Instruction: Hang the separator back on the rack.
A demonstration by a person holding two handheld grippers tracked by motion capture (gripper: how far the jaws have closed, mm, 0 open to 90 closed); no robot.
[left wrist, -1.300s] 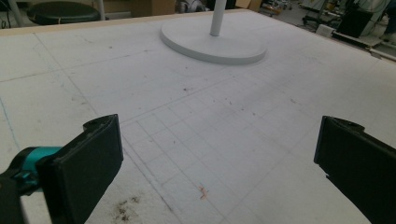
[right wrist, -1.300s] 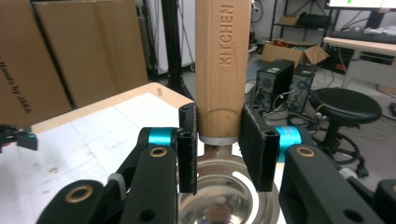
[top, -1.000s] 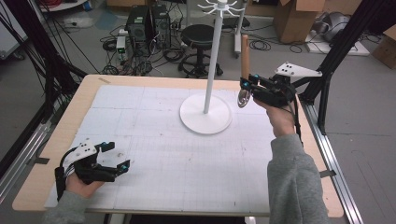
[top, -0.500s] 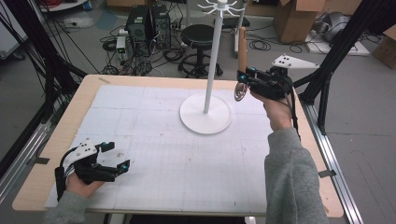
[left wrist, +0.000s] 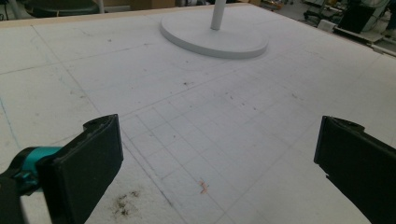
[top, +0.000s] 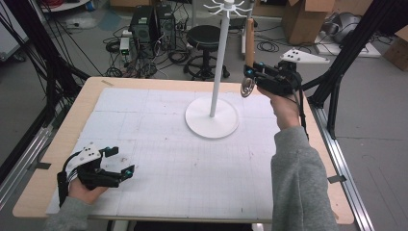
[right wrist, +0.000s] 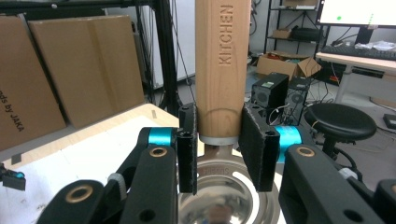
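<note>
Clamping a wooden-handled steel ladle (right wrist: 220, 70) upright, bowl down, the right claw (top: 251, 79) hovers beside the white hook stand (top: 212, 118); the left claw (top: 115, 163) rests apart on the bench (top: 144, 125).

The ladle (right wrist: 219, 70) has a smooth matt wooden handle and a glossy metal bowl; at nine o'clock, the stand (top: 212, 118) looks matt white.

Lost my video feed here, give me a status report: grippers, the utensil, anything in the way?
Right gripper shut on wooden-handled utensil, handle up, raised beside white stand. Left gripper open, low over table. Stand's hooks above utensil.
</note>
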